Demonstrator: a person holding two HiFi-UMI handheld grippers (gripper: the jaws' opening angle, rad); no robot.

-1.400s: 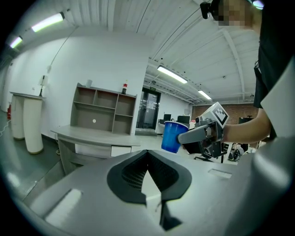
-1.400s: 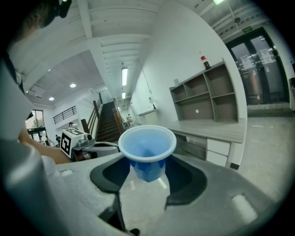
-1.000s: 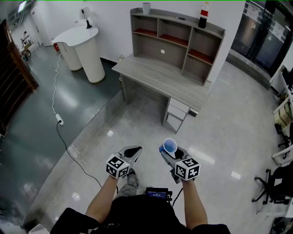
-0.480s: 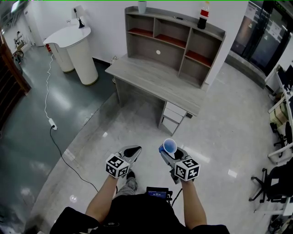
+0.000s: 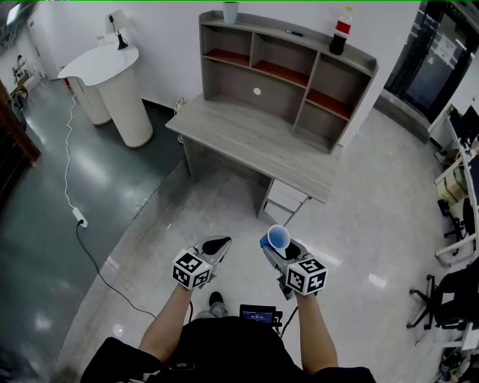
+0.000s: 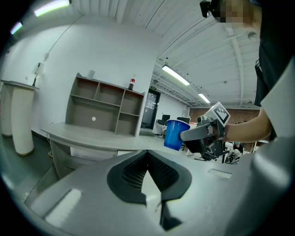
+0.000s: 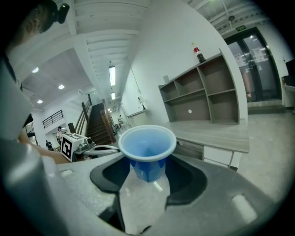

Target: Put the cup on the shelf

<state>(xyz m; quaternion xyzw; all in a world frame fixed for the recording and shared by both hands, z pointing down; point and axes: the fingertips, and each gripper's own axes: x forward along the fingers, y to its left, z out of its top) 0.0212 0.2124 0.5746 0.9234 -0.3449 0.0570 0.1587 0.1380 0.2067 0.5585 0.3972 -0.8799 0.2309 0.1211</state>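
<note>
— So, any print to read?
— Only square markers [image 5: 191,271] on the cubes; the bottle [image 5: 340,32] atop the shelf [image 5: 288,71] wears a red label, too small to read.
— And the hands?
— Side by side, reaching forward. The right gripper [image 5: 275,250] pinches the blue cup [image 5: 278,239] upright, well apart from the shelf; the left gripper [image 5: 215,246] has its jaws pressed together.

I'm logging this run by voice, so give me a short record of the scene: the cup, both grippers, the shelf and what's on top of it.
cup: blue cup, upright, open end up
right gripper: closed on the blue cup
left gripper: jaws together, nothing between them
shelf: grey unit with open compartments, standing on a desk across the floor from the person
top of shelf: dark bottle toward the right, pale cup toward the left
status: blue cup not yet on the shelf
</note>
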